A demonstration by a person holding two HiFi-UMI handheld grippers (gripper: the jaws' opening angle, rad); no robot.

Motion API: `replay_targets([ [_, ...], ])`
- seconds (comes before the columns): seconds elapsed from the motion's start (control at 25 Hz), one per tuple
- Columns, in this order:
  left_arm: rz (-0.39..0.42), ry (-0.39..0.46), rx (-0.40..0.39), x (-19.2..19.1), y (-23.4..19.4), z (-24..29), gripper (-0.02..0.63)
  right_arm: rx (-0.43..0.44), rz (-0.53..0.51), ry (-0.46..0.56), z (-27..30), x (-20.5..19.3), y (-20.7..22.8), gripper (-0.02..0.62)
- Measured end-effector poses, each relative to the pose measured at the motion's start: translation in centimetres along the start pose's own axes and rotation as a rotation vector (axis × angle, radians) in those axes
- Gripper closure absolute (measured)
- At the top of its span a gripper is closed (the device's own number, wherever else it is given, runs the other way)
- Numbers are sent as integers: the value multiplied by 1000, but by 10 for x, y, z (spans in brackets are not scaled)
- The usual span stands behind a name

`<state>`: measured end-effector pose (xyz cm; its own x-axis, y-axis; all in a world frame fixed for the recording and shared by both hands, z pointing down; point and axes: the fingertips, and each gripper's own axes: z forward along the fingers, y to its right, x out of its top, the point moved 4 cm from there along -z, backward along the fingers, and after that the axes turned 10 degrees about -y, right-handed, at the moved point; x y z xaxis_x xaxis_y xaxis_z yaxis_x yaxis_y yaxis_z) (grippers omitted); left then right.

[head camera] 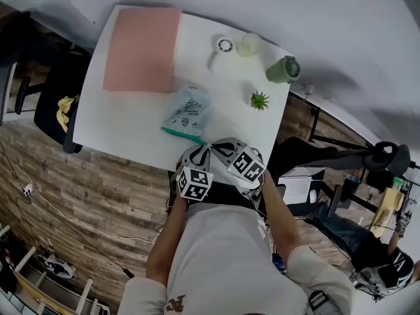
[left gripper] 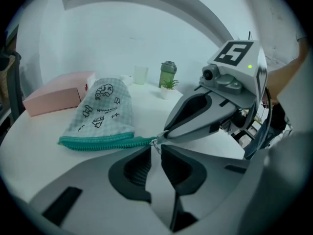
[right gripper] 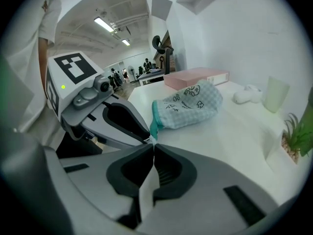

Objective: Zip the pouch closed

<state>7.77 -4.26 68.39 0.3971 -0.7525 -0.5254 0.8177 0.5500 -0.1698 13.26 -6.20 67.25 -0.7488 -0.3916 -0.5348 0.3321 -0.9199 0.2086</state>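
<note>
Jaws of left gripper (left gripper: 155, 150) and right gripper (right gripper: 153, 146) both pinch pouch (head camera: 187, 110) zipper end; pink box (head camera: 141, 48), plant (head camera: 260, 100) well apart.

On the surface (head camera: 118, 118), the pouch (head camera: 187, 113) lies centre frame; a flat box (head camera: 142, 49) sits upper left, a cup (head camera: 248, 44), bottle (head camera: 283, 69) and plant (head camera: 260, 100) to its right.

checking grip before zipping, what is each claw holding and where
The left claw and right claw both pinch the checked fabric pouch with teal zipper at the zipper's near end.
</note>
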Motion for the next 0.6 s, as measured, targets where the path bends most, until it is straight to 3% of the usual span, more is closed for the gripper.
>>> replay_targets([
  [0.08, 11, -5, 11, 0, -2, -1, 604, -7, -7, 1, -1, 1, 0, 589],
  [0.28, 38, -13, -7, -1, -4, -1, 607, -40, -20, -37, -2, -1, 2, 591],
  [0.6, 68, -16, -32, 1, -8, -2, 607, -55, 9, -17, 0, -2, 3, 592],
])
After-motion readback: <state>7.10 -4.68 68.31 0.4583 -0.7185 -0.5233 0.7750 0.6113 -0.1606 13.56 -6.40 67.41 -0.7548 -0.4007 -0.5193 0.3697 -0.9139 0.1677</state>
